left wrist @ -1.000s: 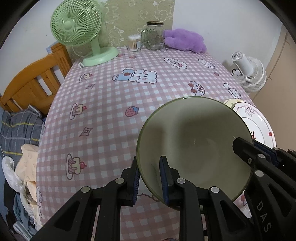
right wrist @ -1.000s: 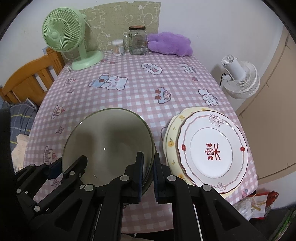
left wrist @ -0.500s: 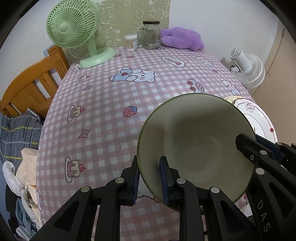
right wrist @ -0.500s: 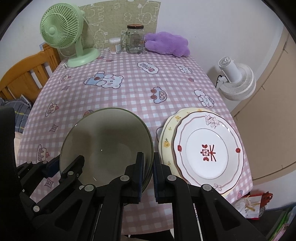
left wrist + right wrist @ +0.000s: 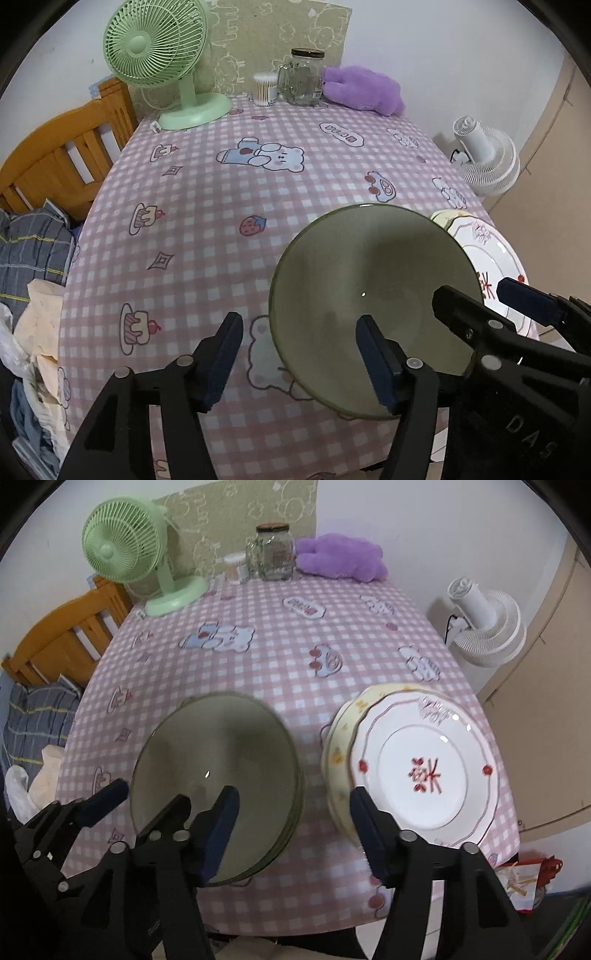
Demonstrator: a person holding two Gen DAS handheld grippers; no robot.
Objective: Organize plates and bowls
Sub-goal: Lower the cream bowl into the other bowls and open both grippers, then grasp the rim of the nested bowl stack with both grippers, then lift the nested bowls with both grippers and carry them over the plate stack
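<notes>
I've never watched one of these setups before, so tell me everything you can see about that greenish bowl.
The green bowl is round, wide and smooth, a dull olive, glossy with a small glint inside, and empty. It sits upright in a nested stack; further rims show at its right edge. The stack rests on the pink checked tablecloth, left of the plates. Both grippers' jaws are opening astride its rim, pads no longer pressing.

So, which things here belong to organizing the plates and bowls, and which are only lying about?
Belong to the job:
green bowls, stacked
white plate on the yellow plate

Only lying about:
green fan
glass jar
cotton swab tub
purple plush toy
white fan
</notes>
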